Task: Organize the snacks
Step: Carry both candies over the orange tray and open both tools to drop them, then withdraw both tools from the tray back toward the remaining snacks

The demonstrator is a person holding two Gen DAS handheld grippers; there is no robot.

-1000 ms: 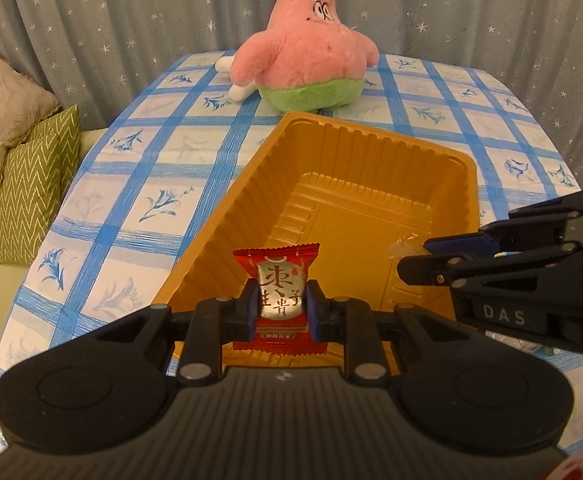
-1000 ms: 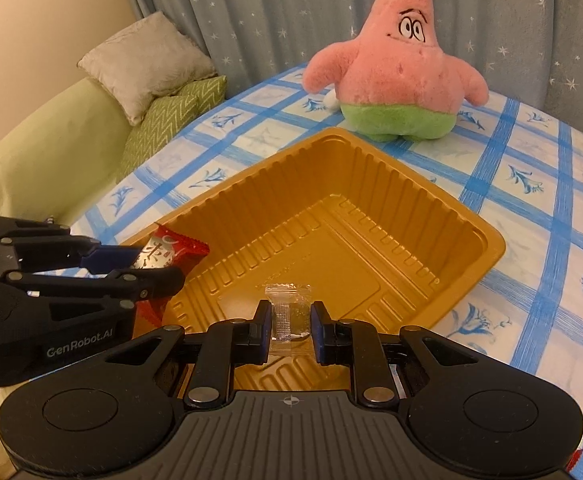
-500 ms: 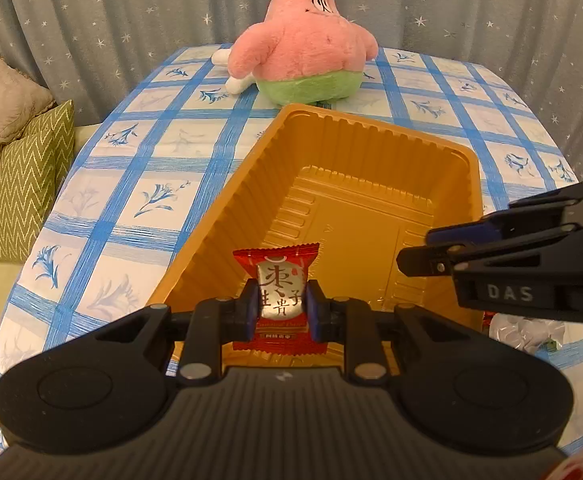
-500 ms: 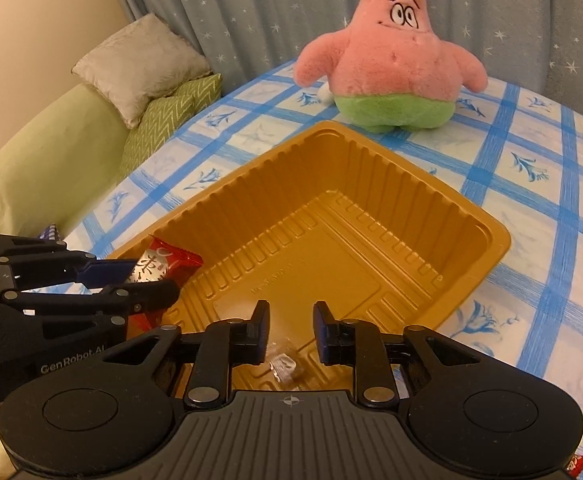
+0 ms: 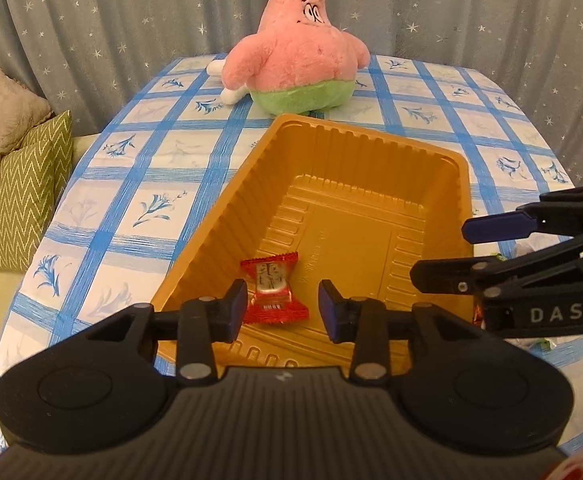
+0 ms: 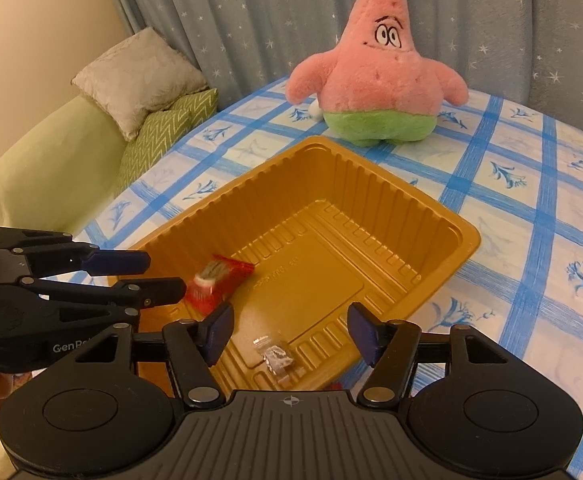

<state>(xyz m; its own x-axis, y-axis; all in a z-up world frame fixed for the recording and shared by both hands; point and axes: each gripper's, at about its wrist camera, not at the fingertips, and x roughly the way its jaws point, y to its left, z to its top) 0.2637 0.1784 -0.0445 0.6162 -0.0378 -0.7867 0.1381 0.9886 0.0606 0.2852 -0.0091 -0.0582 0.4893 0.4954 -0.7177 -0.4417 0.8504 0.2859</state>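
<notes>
Snacks were seen inside a gold tray (image 5: pixel 251 184) set on a checked surface (image 5: pixel 139 168). A red snack (image 5: pixel 273 294) appeared blurred, tilted above the tray floor near the tray's near left corner, between the pads of the left claw (image 5: pixel 283 308) but clear of both. The jaws of that claw had just been opening and were parted, with nothing gripped. A clear snack (image 6: pixel 277 356) lay on the tray floor at the near edge, below the right claw (image 6: pixel 289 332). The jaws of the right claw had also just been opening and were spread wide, with nothing held between them. In the right wrist view the left claw (image 6: pixel 163 276) was seen reaching over the tray's left rim, with the red snack (image 6: pixel 217 280) just beyond its tips. In the left wrist view the right claw (image 5: pixel 439 252) was seen over the tray's right rim. A pink plush (image 6: pixel 375 80) stood on the surface just beyond the tray's far edge. Two cushions (image 6: pixel 147 96) were seen off the surface's left edge.
</notes>
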